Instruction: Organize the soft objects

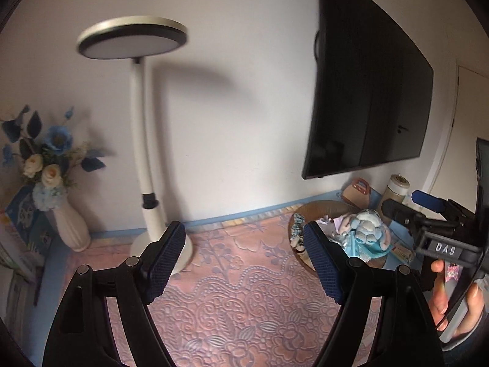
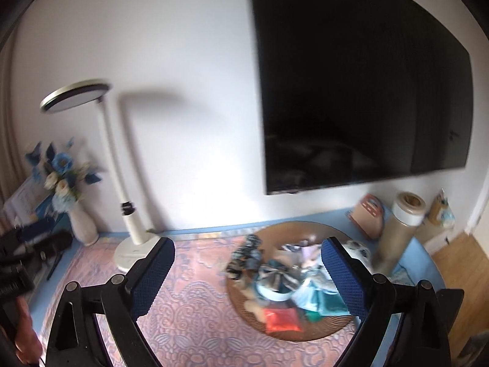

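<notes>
Right wrist view: we see round brown tray [image 2: 333, 232] on bench, full of soft things: striped bow [image 2: 276, 276], scrunchie [image 2: 244, 257], orange pouch [image 2: 279, 319]. Left gripper [image 1: 244, 263], right gripper [image 2: 250, 278]: jaws wide, nothing between.

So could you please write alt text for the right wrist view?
The right gripper is open and empty above a round tray heaped with soft items on a pink patterned mat. A white lamp, flower vase and wall television stand behind.
</notes>
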`<state>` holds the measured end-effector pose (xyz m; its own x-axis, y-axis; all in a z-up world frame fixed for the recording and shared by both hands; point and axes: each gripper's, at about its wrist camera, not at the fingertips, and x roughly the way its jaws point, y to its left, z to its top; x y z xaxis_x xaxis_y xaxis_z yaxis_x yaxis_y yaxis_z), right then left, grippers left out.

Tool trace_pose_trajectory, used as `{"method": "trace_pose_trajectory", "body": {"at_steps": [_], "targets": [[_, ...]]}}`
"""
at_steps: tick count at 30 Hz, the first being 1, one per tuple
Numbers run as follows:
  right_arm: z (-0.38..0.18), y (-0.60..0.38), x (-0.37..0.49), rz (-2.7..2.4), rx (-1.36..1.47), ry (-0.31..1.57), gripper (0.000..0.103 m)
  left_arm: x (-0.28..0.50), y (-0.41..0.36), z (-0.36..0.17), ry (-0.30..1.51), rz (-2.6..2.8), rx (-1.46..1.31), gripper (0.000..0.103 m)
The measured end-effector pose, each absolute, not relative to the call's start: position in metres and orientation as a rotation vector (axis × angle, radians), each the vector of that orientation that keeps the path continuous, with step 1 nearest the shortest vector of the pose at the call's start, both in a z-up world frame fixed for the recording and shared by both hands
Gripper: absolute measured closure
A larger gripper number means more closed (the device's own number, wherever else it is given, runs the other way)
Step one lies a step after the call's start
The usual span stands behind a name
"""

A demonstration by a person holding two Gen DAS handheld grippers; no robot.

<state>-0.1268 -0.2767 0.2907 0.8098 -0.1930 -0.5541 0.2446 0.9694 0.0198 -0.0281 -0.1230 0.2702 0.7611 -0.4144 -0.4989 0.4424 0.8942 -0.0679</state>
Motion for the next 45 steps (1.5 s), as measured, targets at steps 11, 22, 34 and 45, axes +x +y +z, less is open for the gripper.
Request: {"method": "trace_pose_trajectory", "body": {"at_steps": [11, 22, 34, 45], "targets": [[0.221, -0.166, -0.105, -0.090, -0.002, 0.684, 0.006, -0.059, -0.015, 0.198, 0.542, -0.296, -0.076, 0.000], [0.077, -0.132, -0.086, -0.101, -0.049, 0.857, 0.006, -0.031, -0.007, 0.062, 0.706, -0.105, 0.029, 0.001], [0.063, -0.152, -0.093, -0.111, 0.054, 0.853, 0.006, -0.027, -0.013, 0.046, 0.748, -0.067, 0.081, 0.001], [0.061, -0.153, -0.095, -0.105, 0.075, 0.875, 0.006, -0.035, -0.015, 0.050, 0.714, -0.044, 0.099, 0.001]]}}
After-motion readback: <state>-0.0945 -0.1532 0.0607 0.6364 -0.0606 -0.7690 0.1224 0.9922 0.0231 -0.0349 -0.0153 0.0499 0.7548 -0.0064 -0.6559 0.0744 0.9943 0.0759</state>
